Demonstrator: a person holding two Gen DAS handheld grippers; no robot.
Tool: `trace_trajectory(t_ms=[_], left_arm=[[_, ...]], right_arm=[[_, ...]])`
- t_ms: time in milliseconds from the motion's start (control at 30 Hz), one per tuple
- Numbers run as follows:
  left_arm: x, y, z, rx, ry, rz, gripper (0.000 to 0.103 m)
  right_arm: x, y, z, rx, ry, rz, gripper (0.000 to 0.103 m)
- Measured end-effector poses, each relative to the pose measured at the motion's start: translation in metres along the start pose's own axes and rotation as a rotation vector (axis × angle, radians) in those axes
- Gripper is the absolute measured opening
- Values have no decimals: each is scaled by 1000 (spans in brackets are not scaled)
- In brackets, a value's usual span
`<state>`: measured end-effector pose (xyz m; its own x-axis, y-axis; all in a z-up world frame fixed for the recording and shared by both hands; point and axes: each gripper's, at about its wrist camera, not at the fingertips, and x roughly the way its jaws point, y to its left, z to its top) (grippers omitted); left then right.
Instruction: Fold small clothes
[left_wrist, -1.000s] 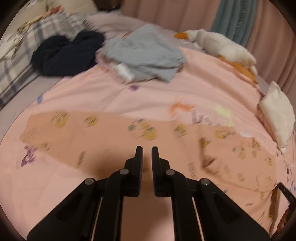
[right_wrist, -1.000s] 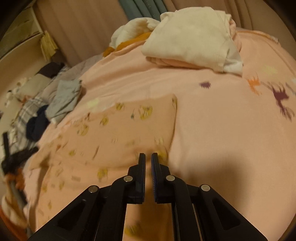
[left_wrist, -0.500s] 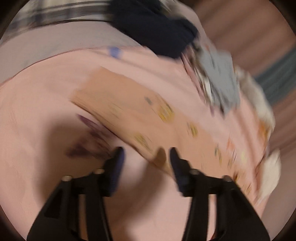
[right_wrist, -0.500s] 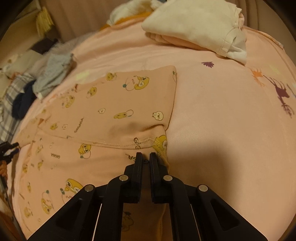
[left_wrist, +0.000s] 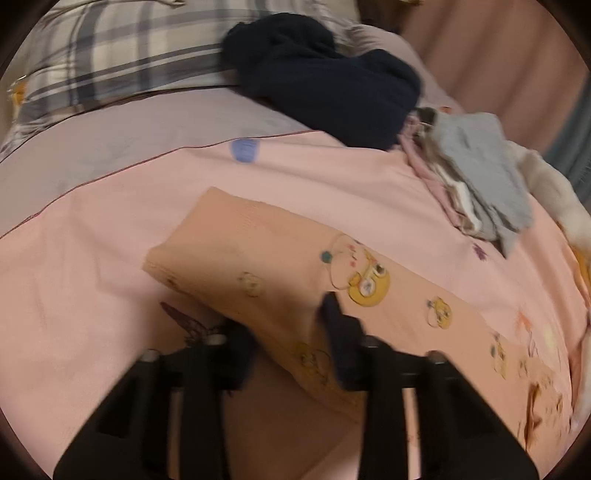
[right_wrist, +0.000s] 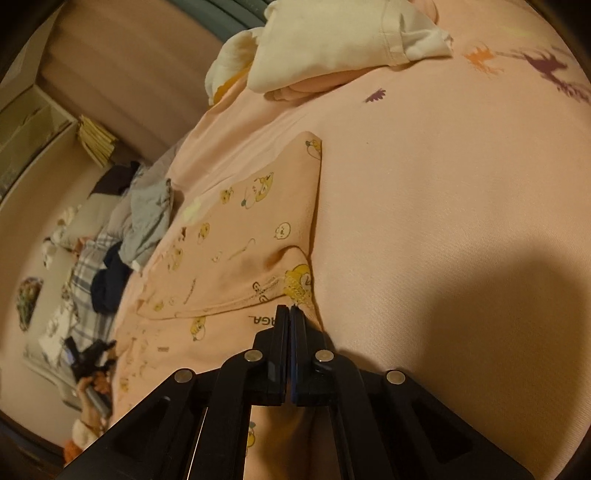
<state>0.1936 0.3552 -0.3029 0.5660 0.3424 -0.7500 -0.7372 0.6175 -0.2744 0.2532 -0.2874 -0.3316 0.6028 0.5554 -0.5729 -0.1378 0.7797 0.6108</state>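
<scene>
A peach garment with yellow cartoon prints (left_wrist: 258, 258) lies flat on the pink bedspread (left_wrist: 74, 277), one layer folded over. In the left wrist view, my left gripper (left_wrist: 284, 317) straddles the near edge of its plain end. Its jaws are closing with the cloth between them; one finger (left_wrist: 336, 332) lies on top and the other is partly hidden below. In the right wrist view, my right gripper (right_wrist: 290, 307) is shut at the stitched hem of the garment (right_wrist: 251, 229), beside a yellow print. The cloth puckers up toward its tips.
A navy garment (left_wrist: 332, 85), a plaid pillow (left_wrist: 110, 48) and a stack of grey folded clothes (left_wrist: 480, 170) lie beyond the garment. Cream clothes (right_wrist: 332, 40) are piled at the far edge of the bedspread (right_wrist: 443, 184). A shelf (right_wrist: 37, 125) stands by the curtained wall.
My left gripper swung to the garment's plain end, opened wide, then narrowed around its edge. My right gripper sank onto the hem, its narrow gap closing.
</scene>
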Motion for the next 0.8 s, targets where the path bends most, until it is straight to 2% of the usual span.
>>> trace_trajectory(t_ms=[33,67,133,267,367,433,533,567,600,667,700,767,800], left_arm=[[-1,2,1,7,6,-2,20],[0,-2,1,26,15,0,8],[-4,-10,-1,67,39,18,5],[-25,-33,3,77,26,-44,4],[-64,-68,-2,177,-25,-80,5],[-88,-89,-8,211,-58,-111,5],[-114,-120,-19,216,-16,-214,4],[-122,-131,-24,236,0,-242,4],[-134,-145,-32,266,3,-267,4],[-154,-168,-43,318,-18,-317,5],[-168,-181,-50,352,-27,-347,5],[-184,-198,-58,375,-35,-390,5],[-192,-207,-63,384,-37,-413,5]], right_arm=[[0,0,0,2,-1,-5,0],[-2,1,-2,2,-4,-13,0],[-3,4,-5,1,-11,-46,0],[-4,11,-9,10,-40,-116,0],[-5,17,-12,6,-60,-163,0],[-5,25,-12,-19,-52,-224,0],[-12,53,-18,-76,-23,-408,0],[-18,62,-22,-79,-8,-420,0],[-28,72,-29,-81,19,-390,0],[-47,86,-38,-91,33,-357,15],[-64,92,-43,-110,12,-343,19],[-94,101,-48,-145,-25,-321,34],[-109,103,-51,-152,-40,-320,36]])
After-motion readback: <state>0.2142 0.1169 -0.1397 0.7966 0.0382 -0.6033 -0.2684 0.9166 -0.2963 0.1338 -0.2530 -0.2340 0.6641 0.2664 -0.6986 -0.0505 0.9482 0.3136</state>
